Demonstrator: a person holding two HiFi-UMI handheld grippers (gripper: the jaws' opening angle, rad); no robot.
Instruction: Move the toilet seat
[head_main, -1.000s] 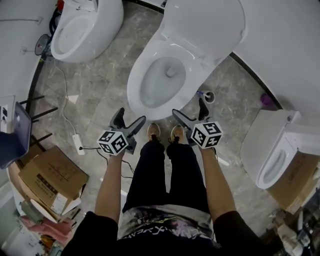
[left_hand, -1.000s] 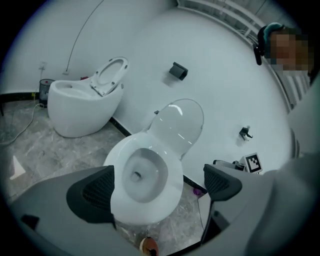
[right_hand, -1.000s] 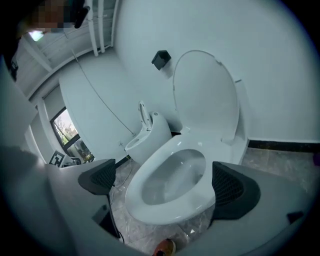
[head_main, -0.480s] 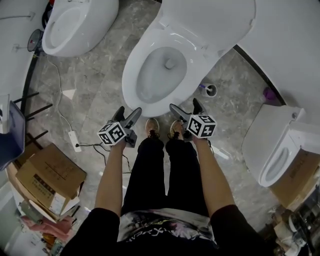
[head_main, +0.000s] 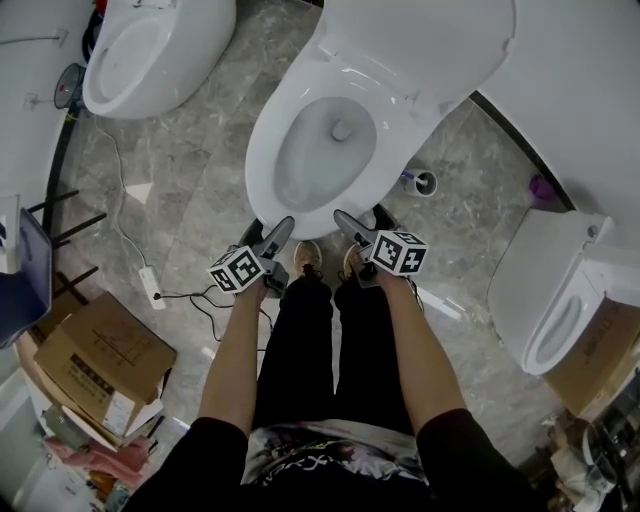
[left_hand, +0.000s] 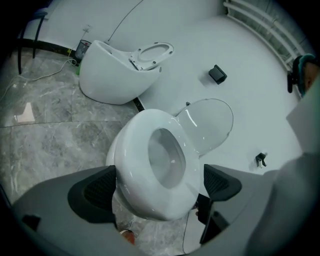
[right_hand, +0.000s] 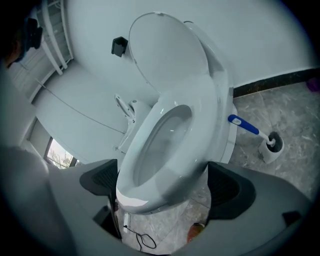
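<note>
Left tool (head_main: 268, 235) and right tool (head_main: 362, 222) both released, jaws apart, gripping nothing, near front of glossy white oval toilet seat (head_main: 268, 140), white lid (head_main: 420, 45) raised.

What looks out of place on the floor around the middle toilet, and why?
A white power strip with loose cables lies on the stone floor, left of the toilet and near the person's feet. It looks like a trip hazard.
</note>
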